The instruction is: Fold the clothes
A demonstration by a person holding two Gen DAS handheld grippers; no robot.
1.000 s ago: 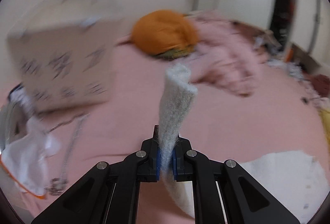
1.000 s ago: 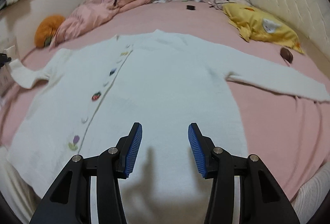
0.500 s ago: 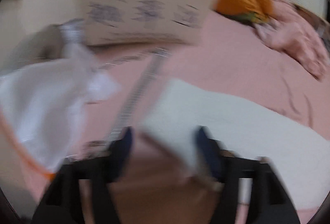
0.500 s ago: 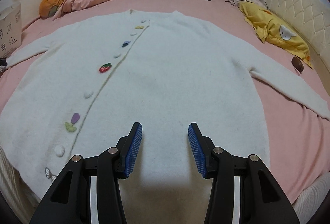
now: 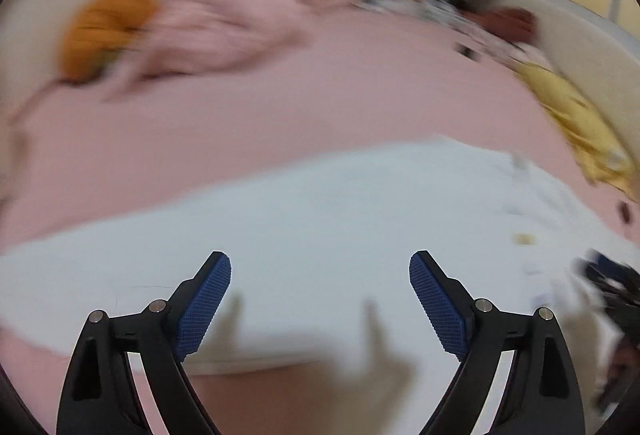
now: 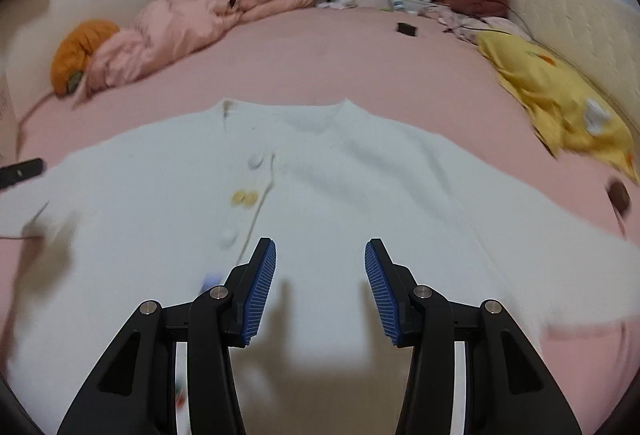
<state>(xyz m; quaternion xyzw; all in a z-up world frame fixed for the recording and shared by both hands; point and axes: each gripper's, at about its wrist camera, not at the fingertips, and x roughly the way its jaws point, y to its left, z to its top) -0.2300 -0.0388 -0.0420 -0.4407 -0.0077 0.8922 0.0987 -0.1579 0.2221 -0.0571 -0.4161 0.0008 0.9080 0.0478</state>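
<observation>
Now that the left gripper has let go of the sleeve it pinched a second ago, its jaws stand wide and empty above the white cardigan. The cardigan lies spread flat, front up, on the pink bed, sleeves out. The right gripper hovers open over the body, so folding can proceed from a laid-out garment.
</observation>
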